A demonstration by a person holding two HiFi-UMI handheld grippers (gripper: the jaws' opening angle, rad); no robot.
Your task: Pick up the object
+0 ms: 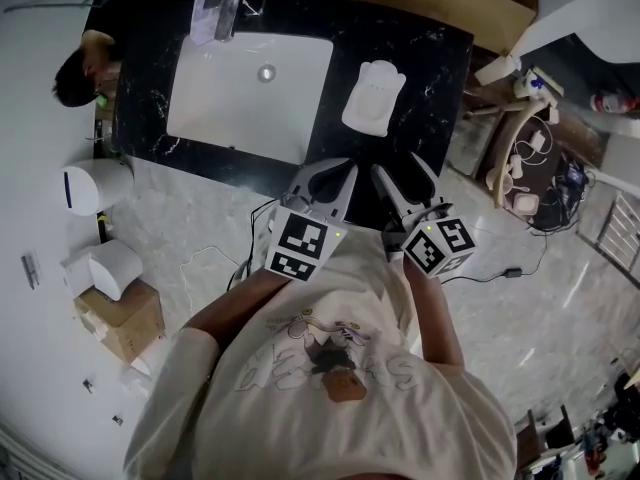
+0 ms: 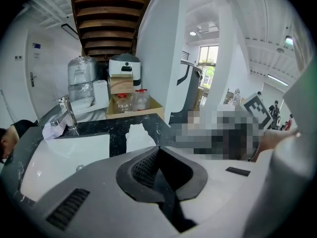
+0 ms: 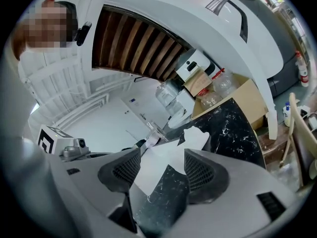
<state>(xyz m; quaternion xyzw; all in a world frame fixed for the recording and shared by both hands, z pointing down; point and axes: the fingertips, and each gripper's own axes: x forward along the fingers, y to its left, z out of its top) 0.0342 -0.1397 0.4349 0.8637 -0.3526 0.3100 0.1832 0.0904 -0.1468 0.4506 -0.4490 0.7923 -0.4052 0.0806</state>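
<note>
A white, paw-shaped object (image 1: 374, 95) lies flat on the black marble counter (image 1: 420, 58), to the right of the white sink (image 1: 250, 93). Both grippers hover over the counter's near edge, short of the object. My left gripper (image 1: 332, 180) is shut with nothing in it; in the left gripper view its closed pads (image 2: 148, 165) point toward the object (image 2: 138, 137). My right gripper (image 1: 400, 171) stands open and empty. In the right gripper view the object (image 3: 196, 138) shows beyond its fingertips (image 3: 161, 165), near the right pad, with the sink (image 3: 156, 162) in the gap.
A faucet (image 1: 225, 13) stands at the sink's far side. Another person (image 1: 80, 68) leans at the counter's left end. A cardboard tray with bottles (image 2: 131, 103) sits behind the counter. A cardboard box (image 1: 120, 318) is on the floor at left, a chair and cables (image 1: 520, 158) at right.
</note>
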